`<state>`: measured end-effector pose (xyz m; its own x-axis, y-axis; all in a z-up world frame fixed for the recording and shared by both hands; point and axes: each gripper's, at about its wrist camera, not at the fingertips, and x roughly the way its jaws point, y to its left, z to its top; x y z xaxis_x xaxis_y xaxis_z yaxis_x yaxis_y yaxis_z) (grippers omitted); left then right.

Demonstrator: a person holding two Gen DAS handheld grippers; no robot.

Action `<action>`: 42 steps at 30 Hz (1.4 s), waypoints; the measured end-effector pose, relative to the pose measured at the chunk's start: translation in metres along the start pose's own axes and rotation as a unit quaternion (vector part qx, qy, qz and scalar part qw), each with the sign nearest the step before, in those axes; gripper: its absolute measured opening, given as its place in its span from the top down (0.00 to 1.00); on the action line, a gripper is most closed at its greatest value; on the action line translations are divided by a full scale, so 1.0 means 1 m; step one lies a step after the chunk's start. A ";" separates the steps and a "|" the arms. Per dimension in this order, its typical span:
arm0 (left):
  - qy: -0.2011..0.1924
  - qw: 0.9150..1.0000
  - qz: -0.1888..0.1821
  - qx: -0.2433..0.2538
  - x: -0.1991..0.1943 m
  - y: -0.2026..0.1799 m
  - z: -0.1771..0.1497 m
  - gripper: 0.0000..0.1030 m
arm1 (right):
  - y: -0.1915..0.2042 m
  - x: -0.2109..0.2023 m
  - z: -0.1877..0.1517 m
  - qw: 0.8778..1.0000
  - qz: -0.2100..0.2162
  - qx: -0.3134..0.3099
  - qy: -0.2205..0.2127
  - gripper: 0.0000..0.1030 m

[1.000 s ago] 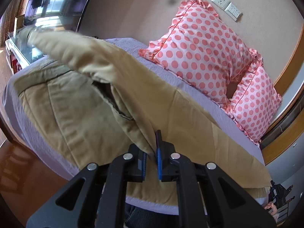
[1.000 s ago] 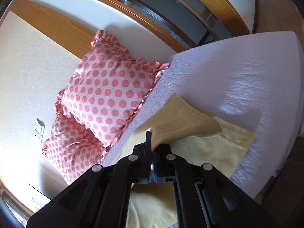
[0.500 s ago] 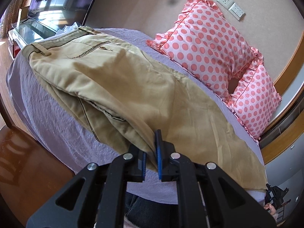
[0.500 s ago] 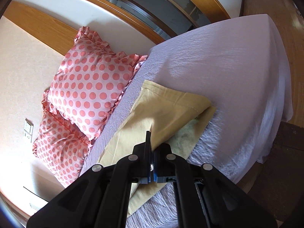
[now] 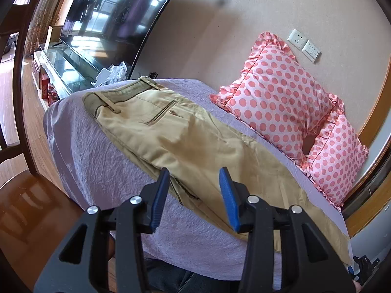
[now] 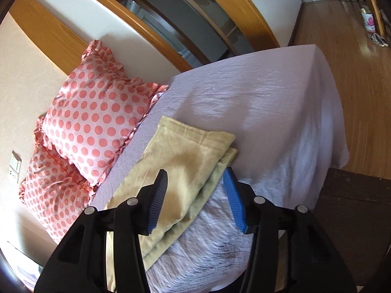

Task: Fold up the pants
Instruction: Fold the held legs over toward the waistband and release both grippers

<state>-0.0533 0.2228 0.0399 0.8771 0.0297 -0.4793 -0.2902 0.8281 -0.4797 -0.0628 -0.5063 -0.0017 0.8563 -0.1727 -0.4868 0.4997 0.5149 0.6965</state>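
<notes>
Grippers poised above a bed draped in a crinkled lilac sheet (image 5: 102,171): the left black two-finger gripper with blue pads (image 5: 194,195) hovers level near the bed's front edge, jaws spread wide, gripping nothing. Beyond its fingers lie the khaki cotton pants (image 5: 185,136), folded leg over leg, waistband toward the bed's left corner. Two pink polka-dot ruffled pillows (image 5: 276,102) rest along the back edge against the wall. The right black two-finger gripper (image 6: 195,195) is equally wide open and empty, the stacked trouser cuffs (image 6: 195,144) lying flat just ahead between its pads.
</notes>
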 end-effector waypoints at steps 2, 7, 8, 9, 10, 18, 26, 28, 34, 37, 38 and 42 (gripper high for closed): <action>-0.010 1.000 0.003 0.005 -0.002 -0.001 0.001 0.49 | 0.005 0.010 -0.003 1.000 0.010 -0.014 0.010 0.82; 0.002 1.000 -0.003 -0.016 0.003 0.011 0.000 0.45 | 0.046 0.014 -0.007 0.996 0.051 -0.074 -0.017 0.94; 0.003 1.000 -0.006 -0.024 0.004 0.014 -0.001 0.43 | 0.066 0.011 -0.010 0.992 0.074 -0.097 -0.020 0.94; 0.006 0.999 -0.011 -0.033 0.005 0.018 -0.002 0.42 | 0.089 0.010 -0.015 0.988 0.099 -0.120 -0.019 0.94; 0.009 0.999 -0.017 -0.043 0.006 0.022 -0.003 0.42 | 0.115 0.009 -0.022 0.981 0.132 -0.142 -0.012 0.94; 0.014 0.996 -0.041 -0.072 0.004 0.028 -0.012 0.36 | 0.296 0.026 -0.195 0.857 0.368 -0.305 0.190 0.94; 0.013 0.996 -0.048 -0.069 0.007 0.037 0.001 0.27 | 0.312 0.031 -0.316 0.768 0.322 -0.458 0.312 0.36; 0.018 0.995 -0.052 -0.080 0.013 0.040 0.004 0.27 | 0.308 0.030 -0.307 0.777 0.328 -0.447 0.297 0.30; 0.045 0.991 -0.044 -0.118 0.040 0.049 0.012 0.27 | 0.310 0.037 -0.318 0.772 0.301 -0.472 0.301 0.29; 0.048 0.991 -0.026 -0.121 0.047 0.047 0.017 0.23 | 0.308 0.038 -0.317 0.775 0.307 -0.461 0.304 0.28; 0.049 0.992 -0.019 -0.119 0.048 0.046 0.019 0.21 | 0.308 0.039 -0.317 0.776 0.309 -0.458 0.305 0.27; 0.050 0.990 -0.007 -0.131 0.048 0.047 0.024 0.20 | 0.306 0.039 -0.316 0.776 0.313 -0.454 0.306 0.27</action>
<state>-0.0158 0.2769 0.0123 0.8434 -0.0477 -0.5352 -0.3790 0.6533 -0.6554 0.0822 -0.0897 0.0256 0.5327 0.6383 -0.5558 -0.5244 0.7643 0.3753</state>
